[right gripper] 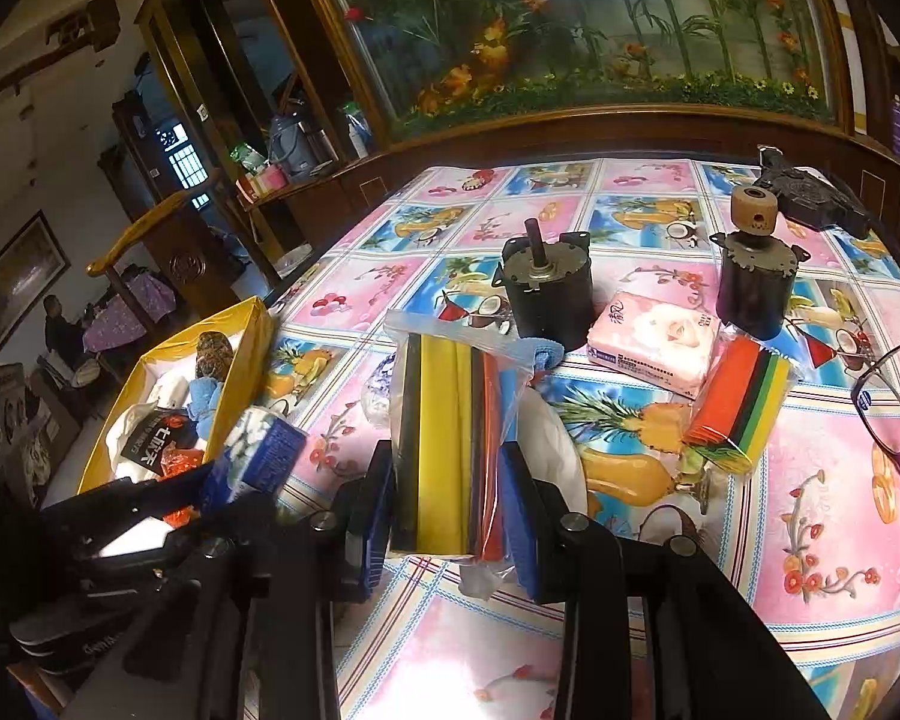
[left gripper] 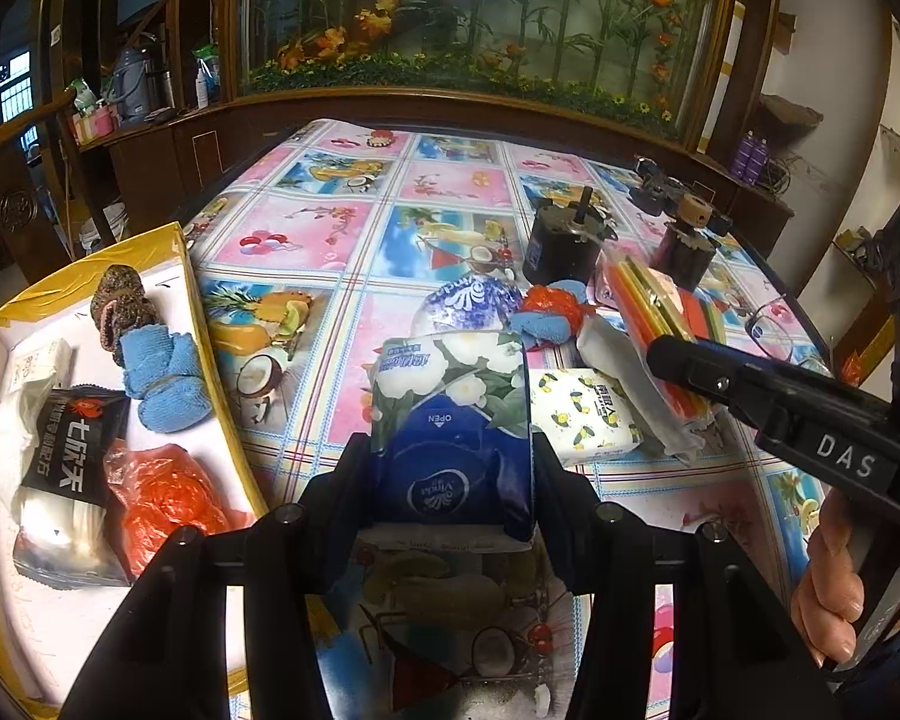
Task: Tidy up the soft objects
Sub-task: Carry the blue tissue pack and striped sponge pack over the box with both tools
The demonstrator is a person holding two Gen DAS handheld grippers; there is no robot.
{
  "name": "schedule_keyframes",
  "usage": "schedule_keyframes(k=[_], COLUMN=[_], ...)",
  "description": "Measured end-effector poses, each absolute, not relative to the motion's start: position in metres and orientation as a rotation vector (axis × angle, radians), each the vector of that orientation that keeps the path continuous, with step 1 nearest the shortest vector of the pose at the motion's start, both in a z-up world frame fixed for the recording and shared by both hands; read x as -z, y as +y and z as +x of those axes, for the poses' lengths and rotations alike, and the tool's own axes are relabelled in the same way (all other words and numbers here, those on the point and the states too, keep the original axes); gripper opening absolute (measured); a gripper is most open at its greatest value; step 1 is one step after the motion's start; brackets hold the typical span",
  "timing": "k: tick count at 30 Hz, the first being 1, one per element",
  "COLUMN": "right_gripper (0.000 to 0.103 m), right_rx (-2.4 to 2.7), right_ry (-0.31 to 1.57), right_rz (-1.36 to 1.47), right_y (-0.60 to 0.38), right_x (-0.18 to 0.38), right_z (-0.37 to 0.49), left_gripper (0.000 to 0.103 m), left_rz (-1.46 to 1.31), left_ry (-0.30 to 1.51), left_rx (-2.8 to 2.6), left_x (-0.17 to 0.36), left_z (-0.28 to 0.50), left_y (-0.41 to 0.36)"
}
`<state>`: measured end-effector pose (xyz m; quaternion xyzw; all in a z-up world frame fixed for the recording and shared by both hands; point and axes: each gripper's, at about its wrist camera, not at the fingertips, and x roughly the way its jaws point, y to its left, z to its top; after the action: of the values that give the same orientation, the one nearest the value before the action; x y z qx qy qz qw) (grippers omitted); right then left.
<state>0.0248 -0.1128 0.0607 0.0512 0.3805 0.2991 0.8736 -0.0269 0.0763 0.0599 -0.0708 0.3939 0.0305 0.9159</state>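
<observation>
The tissue pack (left gripper: 455, 420) clamped in the left gripper (left gripper: 450, 468) reads "OPEN" on its blue flap, upside down from this side, with a round logo below that I cannot make out – white flowers and green leaves print the upper half. It sits squarely between the two black fingers, their pads pressed against its long sides, and it is held off the tablecloth (left gripper: 306, 228), just right of the yellow box (left gripper: 6, 324). On the right gripper (right gripper: 450, 516) white letters spell "DAS" along its body, seen from the left camera. Its jaws are clenched on a clear bag of coloured foam sheets (right gripper: 450, 450) – black, yellow, orange and red strips stacked edgewise, the bag's bottom end poking out below the blue pads. Inside the box lie a black snack packet (left gripper: 72, 450) with white Chinese characters, a crumpled red plastic bag (left gripper: 162, 492), a rolled blue cloth (left gripper: 162, 378) and a brown speckled lump (left gripper: 120, 306). On the table a pink tissue pack (right gripper: 654, 342) carries small print too fine to read, and a white pack with a lemon pattern (left gripper: 582, 414) lies just beside the held one. Two dark motors (right gripper: 546, 294) stand behind.
</observation>
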Motion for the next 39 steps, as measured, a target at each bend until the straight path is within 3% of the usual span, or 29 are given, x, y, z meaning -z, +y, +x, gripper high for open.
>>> schedule_keyframes(k=[18,39], right_gripper=[0.037,0.037], right_rx=[-0.712,-0.871], right_ry=[0.778,0.809], right_rz=[0.123,-0.08], right_y=[-0.068,0.069], right_x=[-0.078,-0.099], right_z=[-0.027,-0.043], left_gripper=[0.051,0.051], left_rz=[-0.264,-0.421], left_ry=[0.693,0.712], left_rx=[-0.231,-0.451], left_x=[-0.098,-0.07], left_z=[-0.097,-0.121], left_y=[0.167,0.299])
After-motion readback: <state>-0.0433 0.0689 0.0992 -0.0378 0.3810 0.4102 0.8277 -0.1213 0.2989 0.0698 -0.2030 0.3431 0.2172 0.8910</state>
